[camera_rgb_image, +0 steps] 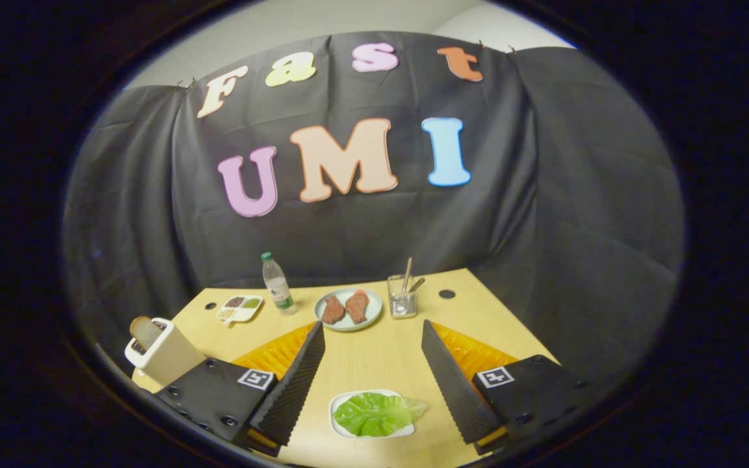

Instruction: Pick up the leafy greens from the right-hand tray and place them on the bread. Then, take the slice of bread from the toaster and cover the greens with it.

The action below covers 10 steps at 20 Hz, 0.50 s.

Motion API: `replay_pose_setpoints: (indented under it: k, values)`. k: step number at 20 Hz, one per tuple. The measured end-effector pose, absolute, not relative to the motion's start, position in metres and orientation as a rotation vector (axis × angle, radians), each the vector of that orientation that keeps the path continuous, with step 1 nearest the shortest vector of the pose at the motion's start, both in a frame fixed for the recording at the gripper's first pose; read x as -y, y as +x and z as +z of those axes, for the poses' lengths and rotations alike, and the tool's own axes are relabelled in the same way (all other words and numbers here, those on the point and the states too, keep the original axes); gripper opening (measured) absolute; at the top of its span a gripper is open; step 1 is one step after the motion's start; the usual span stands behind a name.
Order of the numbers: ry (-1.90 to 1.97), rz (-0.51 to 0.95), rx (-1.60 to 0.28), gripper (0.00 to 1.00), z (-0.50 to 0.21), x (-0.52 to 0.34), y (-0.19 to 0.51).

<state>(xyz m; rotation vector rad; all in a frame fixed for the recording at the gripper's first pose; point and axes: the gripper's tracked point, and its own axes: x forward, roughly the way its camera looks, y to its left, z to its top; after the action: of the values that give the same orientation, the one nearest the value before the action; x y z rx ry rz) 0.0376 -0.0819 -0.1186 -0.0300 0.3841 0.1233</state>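
Observation:
A green leaf (378, 414) lies on a small white tray (337, 421) on the wooden table, low between my two fingers and close to their bases. My gripper (372, 325) is open wide, with nothing held between the fingers. A white toaster (165, 359) stands left of the left finger, and a browned slice of bread (145, 331) sticks up out of its slot. Just beyond the fingertips sits a pale plate (375, 296) with two reddish-brown pieces (345, 308) on it; I cannot tell whether they are bread or meat.
Orange ribbed mats (275, 353) (473, 354) lie partly hidden behind each finger. At the back of the table are a water bottle (277, 284), a small divided dish (240, 307) and a clear utensil holder (402, 301). The table's right edge (511, 318) runs diagonally.

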Motion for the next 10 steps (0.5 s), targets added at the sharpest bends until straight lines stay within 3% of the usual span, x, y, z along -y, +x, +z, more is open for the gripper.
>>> replay_pose_setpoints:
  k: [10]
  values:
    - [-0.014,0.287,-0.857,0.98,-0.251,0.135,0.037]
